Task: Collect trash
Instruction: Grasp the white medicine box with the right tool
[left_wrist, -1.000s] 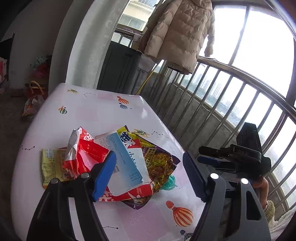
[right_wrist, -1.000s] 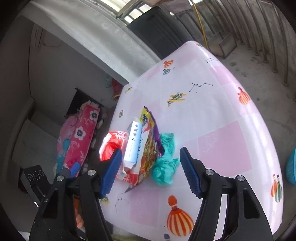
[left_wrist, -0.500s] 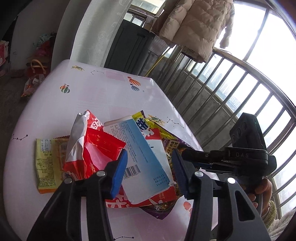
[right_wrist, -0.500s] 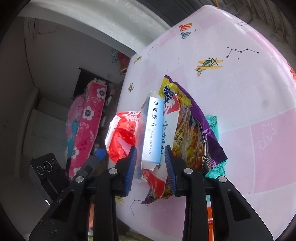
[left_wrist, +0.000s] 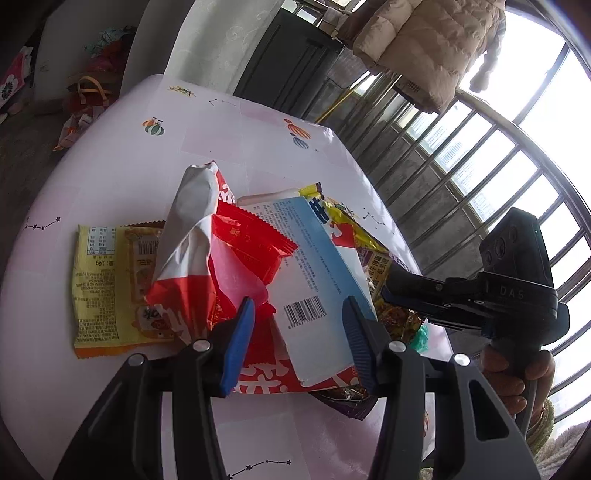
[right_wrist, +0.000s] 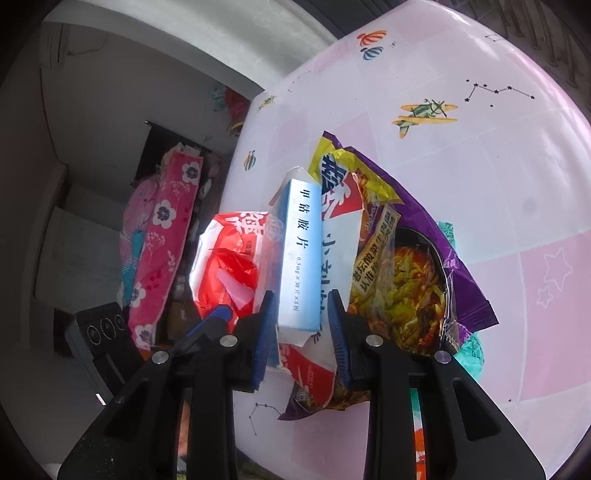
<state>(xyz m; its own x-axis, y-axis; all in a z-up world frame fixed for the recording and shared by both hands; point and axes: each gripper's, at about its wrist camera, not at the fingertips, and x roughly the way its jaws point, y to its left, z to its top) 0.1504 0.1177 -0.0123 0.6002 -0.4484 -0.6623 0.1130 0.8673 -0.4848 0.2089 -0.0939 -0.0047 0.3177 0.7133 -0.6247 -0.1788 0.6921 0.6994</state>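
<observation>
A: On the near part of the pink tablecloth (left_wrist: 122, 173), printed with balloons and constellations: a heap of trash, with a blue-and-white medicine box (right_wrist: 300, 258) on top, a red wrapper (left_wrist: 236, 254) to its left and a yellow packet (left_wrist: 99, 284) beyond that.

B: Grippers?

A: Right gripper (right_wrist: 302, 334) straddles the box end, contact unclear. Left gripper (left_wrist: 299, 343) released over the heap.

B: Room?

A: Balcony railing (left_wrist: 480, 155) right, beige down coat (left_wrist: 424, 44) hanging far right.

Pink-and-white checked tabletop (left_wrist: 122, 177) printed with balloons and stars. Red-and-white wrapper (left_wrist: 207, 254), yellow packet (left_wrist: 99, 280), blue-and-white box (right_wrist: 300, 258), purple noodle bag (right_wrist: 424, 266), teal bag (right_wrist: 469, 350).
</observation>
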